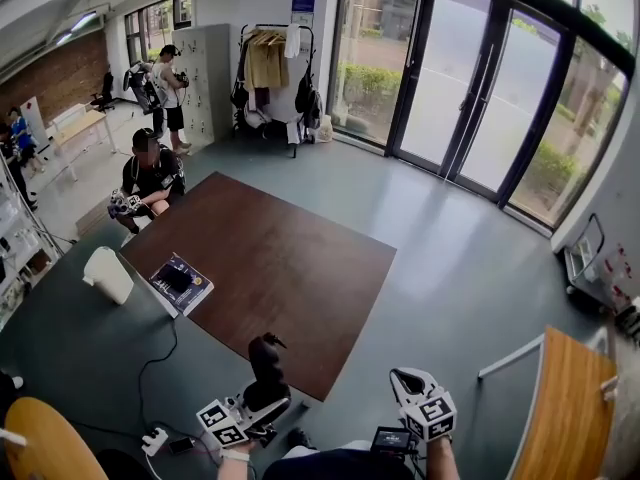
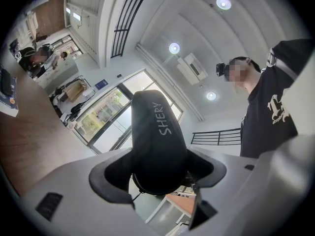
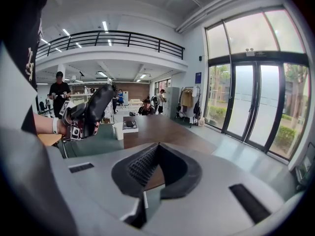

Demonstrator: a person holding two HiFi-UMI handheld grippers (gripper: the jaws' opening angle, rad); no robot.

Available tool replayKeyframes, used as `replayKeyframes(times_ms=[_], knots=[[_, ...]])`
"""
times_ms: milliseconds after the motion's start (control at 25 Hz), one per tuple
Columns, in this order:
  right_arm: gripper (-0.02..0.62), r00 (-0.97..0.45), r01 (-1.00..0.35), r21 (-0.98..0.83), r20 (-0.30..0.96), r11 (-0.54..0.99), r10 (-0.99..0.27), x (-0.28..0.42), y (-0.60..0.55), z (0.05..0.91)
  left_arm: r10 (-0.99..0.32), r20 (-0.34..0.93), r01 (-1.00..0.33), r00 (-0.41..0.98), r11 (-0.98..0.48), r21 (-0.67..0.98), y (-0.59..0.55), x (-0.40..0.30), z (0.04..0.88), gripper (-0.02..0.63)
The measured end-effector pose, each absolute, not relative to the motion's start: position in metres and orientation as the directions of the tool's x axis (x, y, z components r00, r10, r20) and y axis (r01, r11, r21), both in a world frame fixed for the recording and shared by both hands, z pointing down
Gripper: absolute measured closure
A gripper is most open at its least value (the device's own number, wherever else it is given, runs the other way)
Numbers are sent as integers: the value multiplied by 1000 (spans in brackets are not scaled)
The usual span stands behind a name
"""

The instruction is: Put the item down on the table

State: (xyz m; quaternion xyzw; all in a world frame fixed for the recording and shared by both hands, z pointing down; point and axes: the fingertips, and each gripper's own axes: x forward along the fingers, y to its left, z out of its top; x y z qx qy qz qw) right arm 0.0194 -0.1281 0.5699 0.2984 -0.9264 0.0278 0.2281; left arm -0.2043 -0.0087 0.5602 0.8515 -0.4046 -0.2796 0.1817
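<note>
A black, elongated item (image 1: pixel 266 362) with white "SHERY" print (image 2: pixel 158 136) stands upright between the jaws of my left gripper (image 1: pixel 262 396), which is shut on its lower part (image 2: pixel 160 178). It hangs near the front corner of the brown table (image 1: pixel 300 258), low in the head view. In the right gripper view the same item (image 3: pixel 96 111) shows at the left, held up in the air. My right gripper (image 1: pixel 409 380) is to the right of it, off the table, and its jaws (image 3: pixel 155 149) are shut with nothing in them.
On the table's left edge lies a dark box (image 1: pixel 181 283); a white bag (image 1: pixel 108 273) stands beside it. A power strip (image 1: pixel 155 439) and cable lie at the bottom left. A person (image 1: pixel 150 173) crouches at the far corner. A wooden desk (image 1: pixel 575 408) is at the right.
</note>
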Motion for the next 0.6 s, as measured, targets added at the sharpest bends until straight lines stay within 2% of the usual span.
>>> replayKeyframes(times_ms=[600], knots=[[606, -724, -553, 76, 449, 830, -523, 6, -139, 584, -813, -254, -611, 524, -566, 554, -21, -211, 584, 273]])
